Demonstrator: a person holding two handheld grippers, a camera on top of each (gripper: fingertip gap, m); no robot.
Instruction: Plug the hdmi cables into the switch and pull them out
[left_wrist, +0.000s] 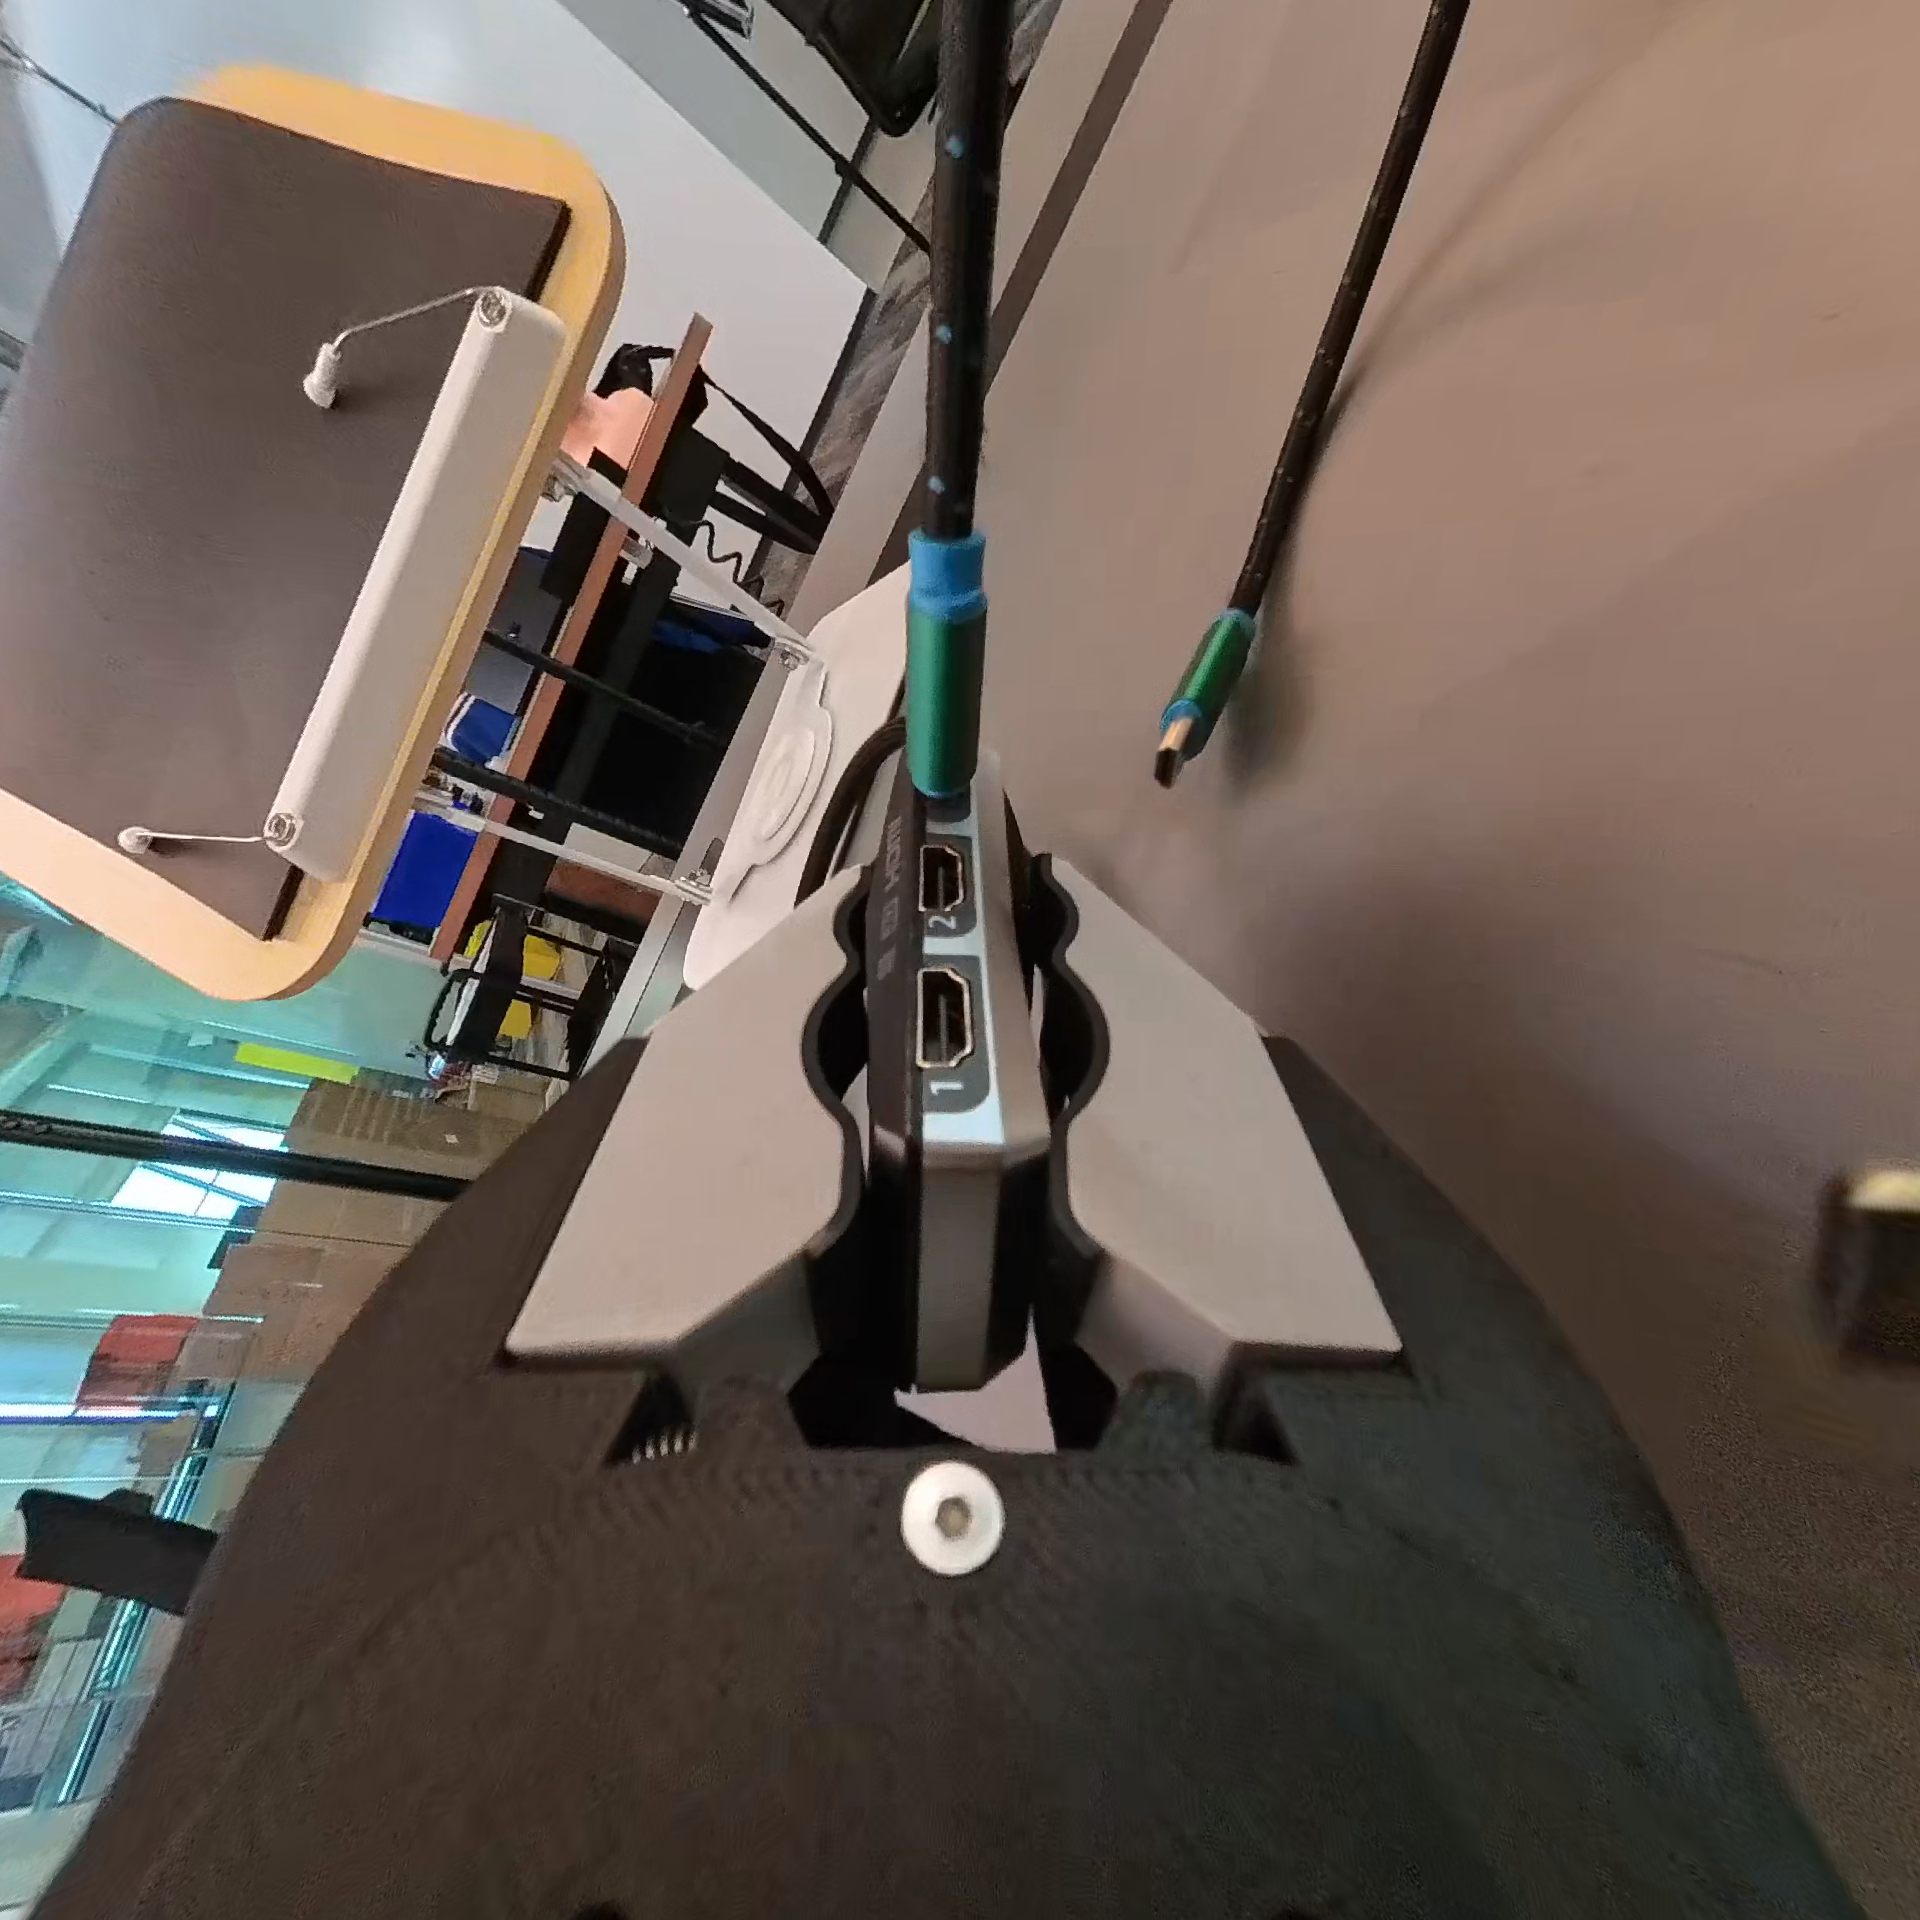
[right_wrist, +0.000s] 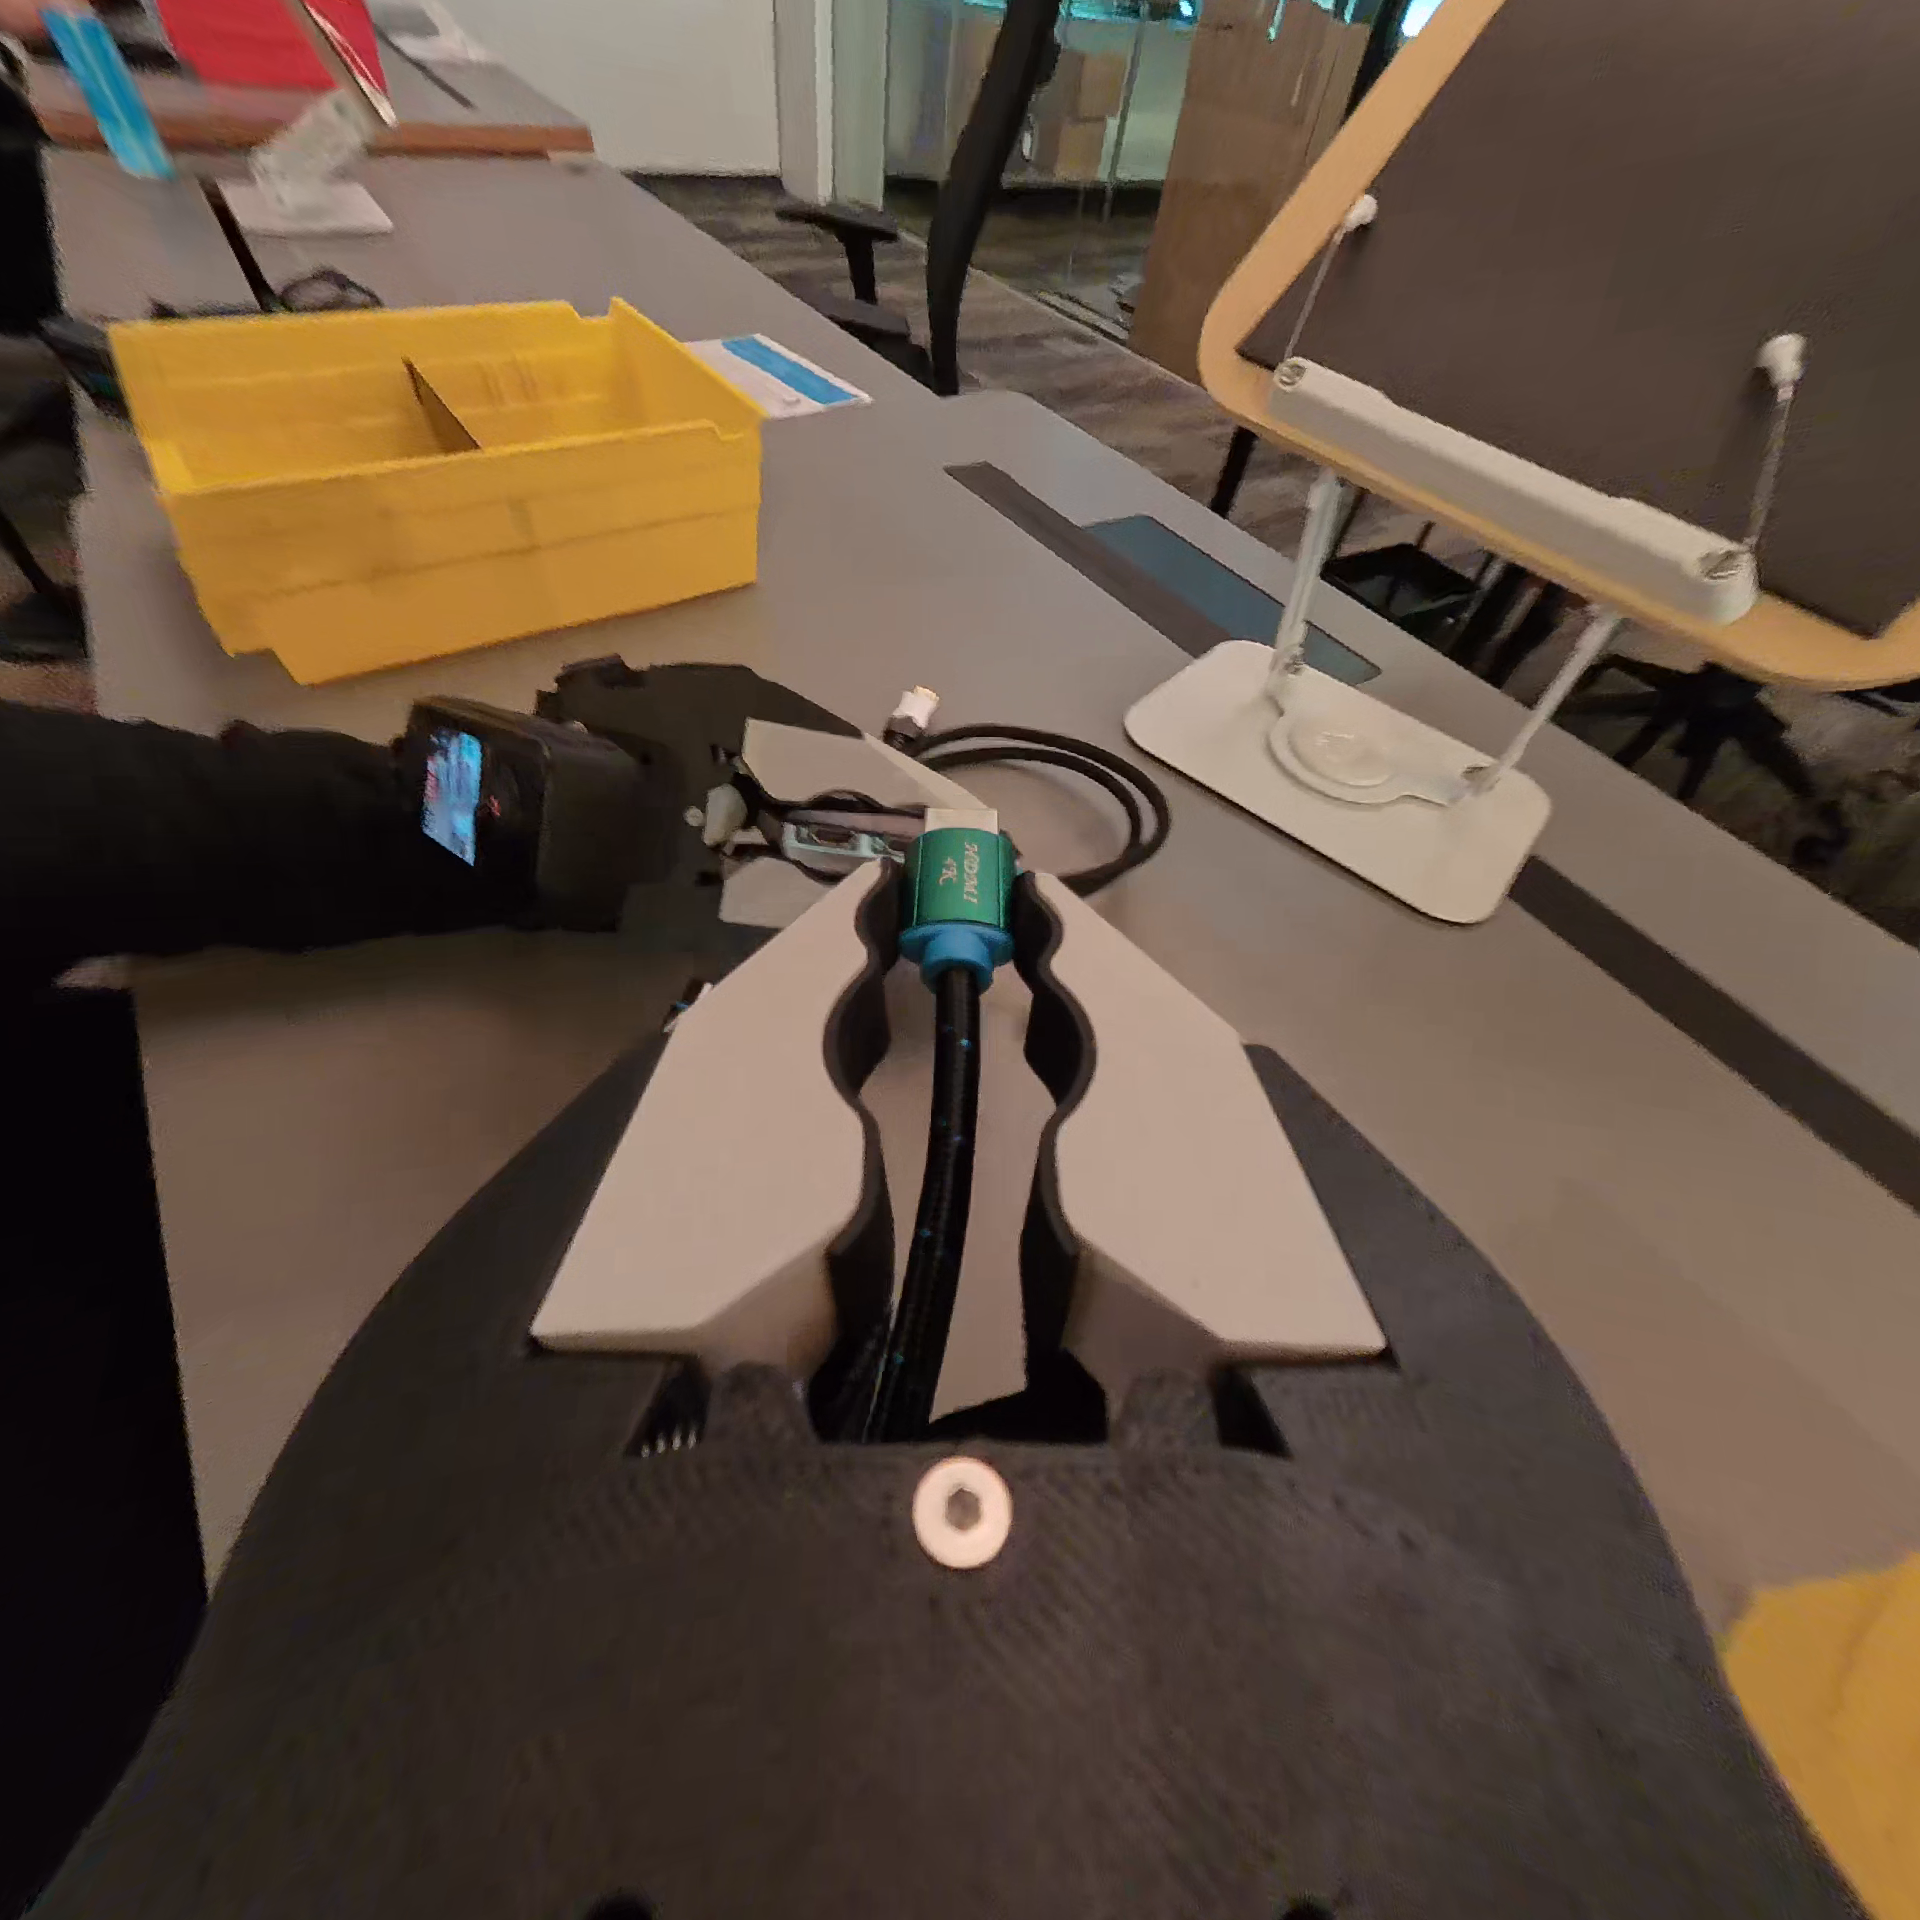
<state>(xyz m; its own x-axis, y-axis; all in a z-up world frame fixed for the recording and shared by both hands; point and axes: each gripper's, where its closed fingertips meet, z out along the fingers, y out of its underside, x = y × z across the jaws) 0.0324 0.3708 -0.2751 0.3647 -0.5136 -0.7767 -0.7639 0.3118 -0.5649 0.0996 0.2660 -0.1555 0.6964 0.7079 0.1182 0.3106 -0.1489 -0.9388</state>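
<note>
My left gripper (left_wrist: 951, 883) is shut on the grey and black hdmi switch (left_wrist: 956, 1143), held edge-up with its ports showing. Two ports are empty. A green hdmi plug (left_wrist: 940, 686) on a black braided cable sits in the port farthest from the camera. A second green plug (left_wrist: 1200, 686) lies loose on the table to the right. In the right wrist view my right gripper (right_wrist: 951, 894) is shut on the green plug (right_wrist: 951, 868), and its cable runs back between the fingers. The plug's end meets the switch (right_wrist: 842, 836), which the left gripper (right_wrist: 821, 779) holds.
A yellow bin (right_wrist: 447, 488) stands at the far left of the grey table (right_wrist: 1351, 1143). A dark board on a white stand (right_wrist: 1340, 790) stands at the right. A black cable loop (right_wrist: 1091, 790) lies behind the switch. A black-sleeved arm (right_wrist: 208, 831) reaches in from the left. Some 15 centimeters of space lies between my two pairs of fingers.
</note>
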